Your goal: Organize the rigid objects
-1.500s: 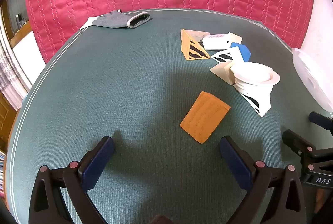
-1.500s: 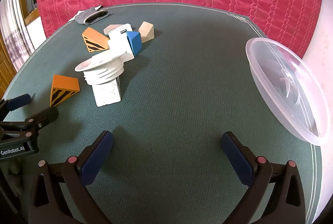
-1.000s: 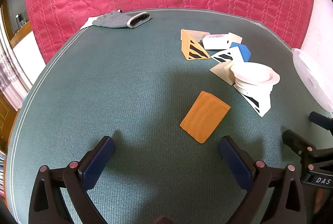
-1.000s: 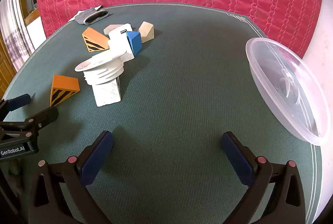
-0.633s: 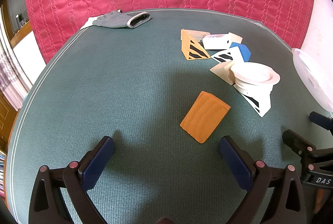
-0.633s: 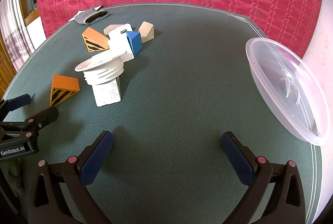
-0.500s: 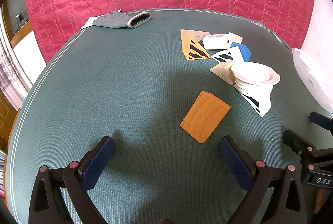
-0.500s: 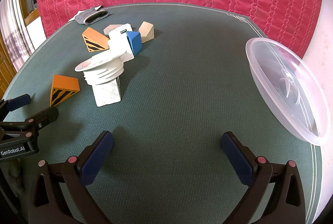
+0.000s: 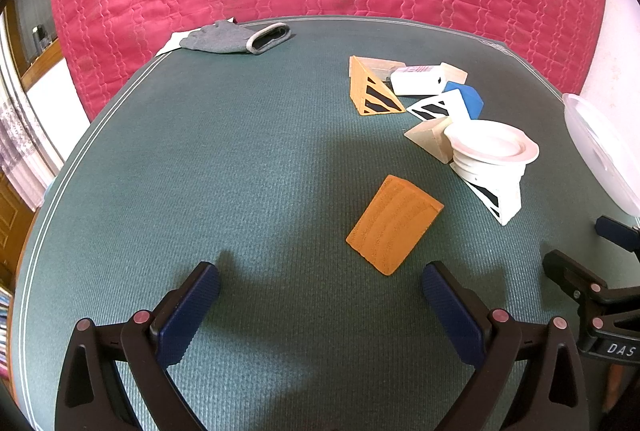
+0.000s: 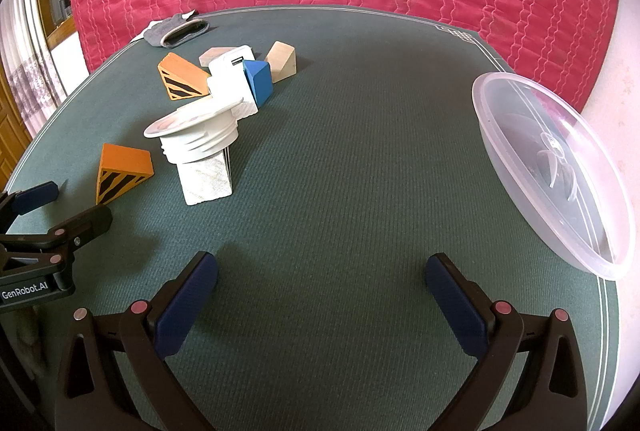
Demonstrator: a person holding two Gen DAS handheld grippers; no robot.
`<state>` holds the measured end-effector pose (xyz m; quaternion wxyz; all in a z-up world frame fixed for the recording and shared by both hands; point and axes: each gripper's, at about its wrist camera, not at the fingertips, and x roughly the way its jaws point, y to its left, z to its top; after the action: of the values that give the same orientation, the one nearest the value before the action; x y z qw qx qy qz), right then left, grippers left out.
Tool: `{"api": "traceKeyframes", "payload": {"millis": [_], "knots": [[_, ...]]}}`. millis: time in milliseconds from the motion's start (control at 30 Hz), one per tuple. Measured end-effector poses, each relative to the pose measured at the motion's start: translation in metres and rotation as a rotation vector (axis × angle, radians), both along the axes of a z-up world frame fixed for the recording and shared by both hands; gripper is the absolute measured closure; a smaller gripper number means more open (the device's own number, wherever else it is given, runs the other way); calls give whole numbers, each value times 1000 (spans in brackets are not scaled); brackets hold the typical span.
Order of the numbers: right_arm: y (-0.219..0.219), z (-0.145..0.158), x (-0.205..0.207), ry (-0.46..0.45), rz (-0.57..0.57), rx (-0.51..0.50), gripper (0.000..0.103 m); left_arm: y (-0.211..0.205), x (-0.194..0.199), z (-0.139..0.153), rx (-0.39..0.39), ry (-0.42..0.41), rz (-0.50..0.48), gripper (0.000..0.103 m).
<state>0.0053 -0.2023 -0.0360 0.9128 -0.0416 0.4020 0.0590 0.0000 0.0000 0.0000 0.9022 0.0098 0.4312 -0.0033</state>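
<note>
Hovering low over the green table [image 9: 160,159], the left gripper [image 9: 320,295] has its jaws spread wide and holds nothing; the right gripper [image 10: 320,283] is likewise wide and empty. Neither touches any object.

In the left view, the lone orange wedge [image 9: 394,223] lies at about 1 o'clock from the left gripper, near its right finger but apart from it, its broad sloped face up. The rest of the pile sits farther out at 1 to 2 o'clock: a striped orange wedge [image 9: 372,93], a white box [image 9: 418,79], a blue block [image 9: 466,99], a white striped wedge [image 9: 438,109], a tan wedge [image 9: 430,139], and a white cap [image 9: 490,155] perched on a second white wedge [image 9: 500,201]. The clear bowl [image 10: 552,167] rests at the table's edge, at 2 o'clock in the right view, well apart from the pile. A grey glove [image 9: 236,39] lies at 11 o'clock at the far edge.

Judging by looks, the wedges are stiff, light blocks with a rough printed grain, so they should not crush or slip much. The sloped face would squeeze out of a pinch; the two flat triangular ends are probably the better hold. The cap looks tilted and loosely balanced, and a nudge may topple it. The bowl seems thin and light, so it may slide if bumped.
</note>
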Motion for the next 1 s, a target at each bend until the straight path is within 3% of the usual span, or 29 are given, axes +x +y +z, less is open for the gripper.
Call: {"api": "traceKeyframes", "payload": {"millis": [433,600,867,1000], "knots": [[1,0,5,5,0,4,0,1,-2,0,-1,-1,2,0],[6,7,7,18,24,56,0,6,-1,1,-7,3,-4,0],[36,40,8,-97,123,107,0,14,-12,1,-8,10,-16,0],[50,40,17,-112,166,107,0,20,-16,1,-16,8,-9,0]]}}
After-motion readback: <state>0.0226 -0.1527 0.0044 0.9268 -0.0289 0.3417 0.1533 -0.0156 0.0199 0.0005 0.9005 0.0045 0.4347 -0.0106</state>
